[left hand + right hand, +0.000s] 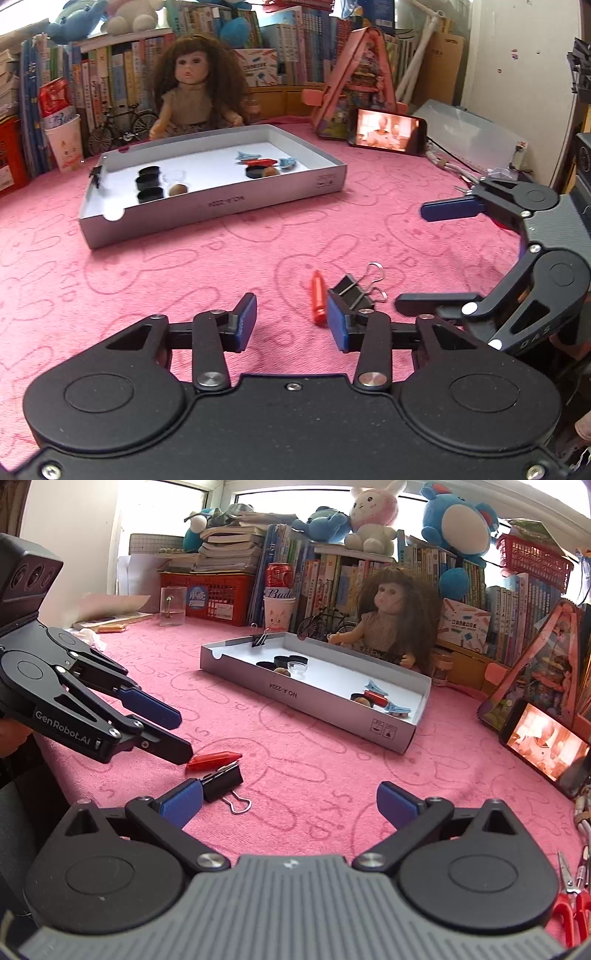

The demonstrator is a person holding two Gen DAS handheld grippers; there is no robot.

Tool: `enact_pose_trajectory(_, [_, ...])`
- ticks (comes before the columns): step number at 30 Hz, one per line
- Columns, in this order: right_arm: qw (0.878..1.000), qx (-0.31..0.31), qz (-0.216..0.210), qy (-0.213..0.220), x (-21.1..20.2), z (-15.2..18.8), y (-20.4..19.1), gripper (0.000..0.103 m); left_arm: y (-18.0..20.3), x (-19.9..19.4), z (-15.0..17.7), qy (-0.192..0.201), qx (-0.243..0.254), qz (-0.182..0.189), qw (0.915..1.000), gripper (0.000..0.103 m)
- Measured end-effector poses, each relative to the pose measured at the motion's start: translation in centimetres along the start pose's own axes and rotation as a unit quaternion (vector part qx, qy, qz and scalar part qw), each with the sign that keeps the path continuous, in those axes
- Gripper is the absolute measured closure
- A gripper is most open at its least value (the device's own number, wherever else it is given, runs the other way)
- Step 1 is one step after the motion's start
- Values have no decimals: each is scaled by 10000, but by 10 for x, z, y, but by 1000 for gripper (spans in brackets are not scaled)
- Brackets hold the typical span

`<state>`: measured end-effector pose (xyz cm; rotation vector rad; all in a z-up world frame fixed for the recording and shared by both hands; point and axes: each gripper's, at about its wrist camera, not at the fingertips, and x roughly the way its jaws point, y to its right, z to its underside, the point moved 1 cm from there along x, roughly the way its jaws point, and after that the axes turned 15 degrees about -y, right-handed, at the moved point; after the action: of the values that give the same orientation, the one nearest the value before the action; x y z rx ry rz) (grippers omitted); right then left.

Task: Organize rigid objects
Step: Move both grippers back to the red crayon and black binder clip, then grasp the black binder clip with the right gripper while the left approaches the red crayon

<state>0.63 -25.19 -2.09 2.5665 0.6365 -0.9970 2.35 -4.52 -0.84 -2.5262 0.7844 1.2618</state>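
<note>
Pink towel (258, 240): covers the tabletop; bears every item below.

Grey tray (221, 206): lies on the towel in front of a doll (195, 85). Holds black caps (149, 182), a clear cup (173, 176), two brown nuts, blue clips (286, 162) and a red piece (260, 161); a small black clip (259, 638) grips its far wall.

Left gripper (291, 325): jaws released, nothing between them, on the near side of the tray, well apart from it.

Right gripper (290, 805): jaws spread wide, empty, also on the near side of the tray.

Binder clip (352, 291): black, wire handles up, on the towel well apart from the tray, at the left gripper's right finger.

Red crayon (318, 301): just beside the binder clip, on the towel outside the tray.
</note>
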Motion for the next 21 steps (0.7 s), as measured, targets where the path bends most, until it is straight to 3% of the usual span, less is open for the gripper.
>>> enact_pose_trajectory(6, [9999, -70, 61, -43, 11, -2, -7, 0, 8, 13, -3, -46, 39, -169, 9998, 76])
enact_pose_trajectory(9, [9999, -76, 72, -54, 16, -3, -10, 0, 9, 15, -4, 6, 68, -306, 9995, 94])
enact_pose_trajectory(21, [9995, 237, 193, -22, 27, -7, -9, 0, -21, 8, 2, 2, -115, -722, 9973, 93])
